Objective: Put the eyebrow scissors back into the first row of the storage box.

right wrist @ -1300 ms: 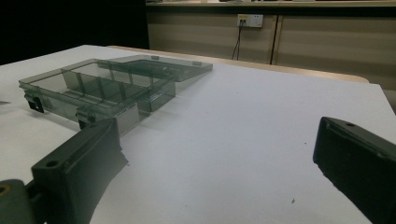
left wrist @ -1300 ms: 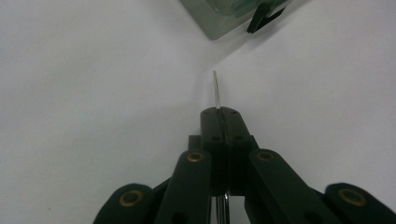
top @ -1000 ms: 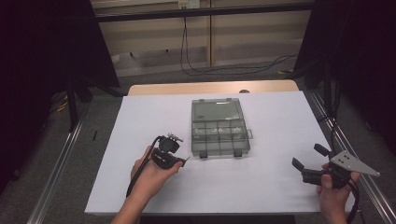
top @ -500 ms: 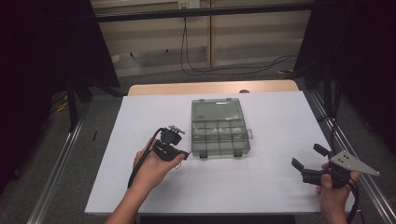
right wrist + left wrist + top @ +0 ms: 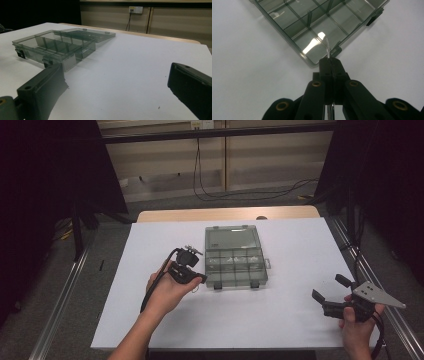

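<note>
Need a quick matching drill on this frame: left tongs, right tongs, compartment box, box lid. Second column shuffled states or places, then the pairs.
Things:
1. left tongs
2. right tongs
3. compartment box
4. box lid

States or places:
A. swung open, lying flat on the table behind the compartments
B. open, holding nothing, near the table's right edge
C. shut on a thin ring of clear or pale wire, just off the box's near left corner
D. smoky transparent, in the middle of the white table

Pairs: 1-C, 2-B, 3-D, 4-A
</note>
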`<state>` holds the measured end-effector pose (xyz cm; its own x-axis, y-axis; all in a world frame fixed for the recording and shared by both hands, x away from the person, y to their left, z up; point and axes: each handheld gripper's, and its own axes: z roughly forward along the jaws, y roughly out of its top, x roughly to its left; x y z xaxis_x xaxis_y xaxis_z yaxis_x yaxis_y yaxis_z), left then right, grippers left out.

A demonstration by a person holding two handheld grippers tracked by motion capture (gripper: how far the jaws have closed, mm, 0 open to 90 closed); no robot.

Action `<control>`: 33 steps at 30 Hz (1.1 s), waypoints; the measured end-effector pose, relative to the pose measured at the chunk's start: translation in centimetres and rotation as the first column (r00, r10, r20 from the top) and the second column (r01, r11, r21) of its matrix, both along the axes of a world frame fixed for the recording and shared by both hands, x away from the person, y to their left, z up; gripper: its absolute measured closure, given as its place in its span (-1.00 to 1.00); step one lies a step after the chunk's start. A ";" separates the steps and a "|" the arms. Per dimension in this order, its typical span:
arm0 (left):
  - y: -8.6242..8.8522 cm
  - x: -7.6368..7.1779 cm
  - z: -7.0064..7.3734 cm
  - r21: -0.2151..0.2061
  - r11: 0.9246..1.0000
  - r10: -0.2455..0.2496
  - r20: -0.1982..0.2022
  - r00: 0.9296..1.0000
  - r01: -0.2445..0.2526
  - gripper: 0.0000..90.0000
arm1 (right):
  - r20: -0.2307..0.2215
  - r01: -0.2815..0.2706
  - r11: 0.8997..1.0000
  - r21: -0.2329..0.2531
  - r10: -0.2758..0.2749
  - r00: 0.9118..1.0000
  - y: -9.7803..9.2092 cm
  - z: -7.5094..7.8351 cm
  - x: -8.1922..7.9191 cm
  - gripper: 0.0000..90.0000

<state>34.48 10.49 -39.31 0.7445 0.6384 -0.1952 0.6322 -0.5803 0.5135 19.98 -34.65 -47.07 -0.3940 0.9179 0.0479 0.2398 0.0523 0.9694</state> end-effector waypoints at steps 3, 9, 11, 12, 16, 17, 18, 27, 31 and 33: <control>-0.2 0.4 0.2 0.001 1.000 -0.004 0.001 1.000 0.004 1.00 | 0.002 0.003 1.000 0.001 -0.003 1.000 0.0 0.0 0.0 -0.99; -0.6 1.4 0.8 -0.012 1.000 -0.017 0.013 1.000 0.018 1.00 | 0.002 0.003 1.000 0.003 -0.003 1.000 0.0 0.0 0.0 -0.99; -1.0 1.6 0.9 -0.015 1.000 -0.010 0.021 1.000 0.011 0.99 | 0.002 0.007 1.000 0.008 -0.007 1.000 0.0 0.0 0.0 -0.99; -1.0 1.8 1.0 -0.011 1.000 -0.023 0.021 1.000 0.023 1.00 | 0.000 0.009 1.000 0.011 -0.009 1.000 0.0 0.0 0.0 -0.99; -1.6 2.3 1.1 0.010 0.999 -0.044 0.023 0.999 0.044 0.99 | 0.002 0.004 1.000 0.005 -0.004 1.000 0.0 0.0 0.0 -0.99; -1.7 2.3 1.1 0.000 0.999 -0.035 0.025 0.999 0.035 1.00 | 0.003 0.004 1.000 0.002 -0.004 1.000 0.0 0.0 0.0 -0.99; -1.8 2.5 1.1 -0.002 0.999 -0.033 0.027 0.999 0.033 1.00 | 0.000 0.002 1.000 0.002 -0.002 1.000 0.0 0.0 0.0 -0.99; -2.5 3.8 1.6 0.004 0.999 -0.053 0.035 0.998 0.053 1.00 | 0.003 0.001 1.000 0.002 -0.001 1.000 -0.1 0.0 0.0 -0.99; -2.9 4.3 1.5 -0.004 0.999 -0.048 0.039 0.998 0.048 0.99 | 0.000 0.002 1.000 0.007 -0.002 1.000 -0.1 0.0 0.0 -0.99; -3.2 4.7 1.4 0.001 0.997 -0.076 0.044 0.996 0.076 0.99 | 0.000 0.001 1.000 0.008 -0.001 1.000 -0.1 0.0 0.0 -0.99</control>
<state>39.15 7.31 -37.89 0.7990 0.5792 -0.1617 0.5628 -0.6256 0.5403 19.98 -34.78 -47.09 -0.3932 0.9178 0.0550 0.2397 0.0446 0.9698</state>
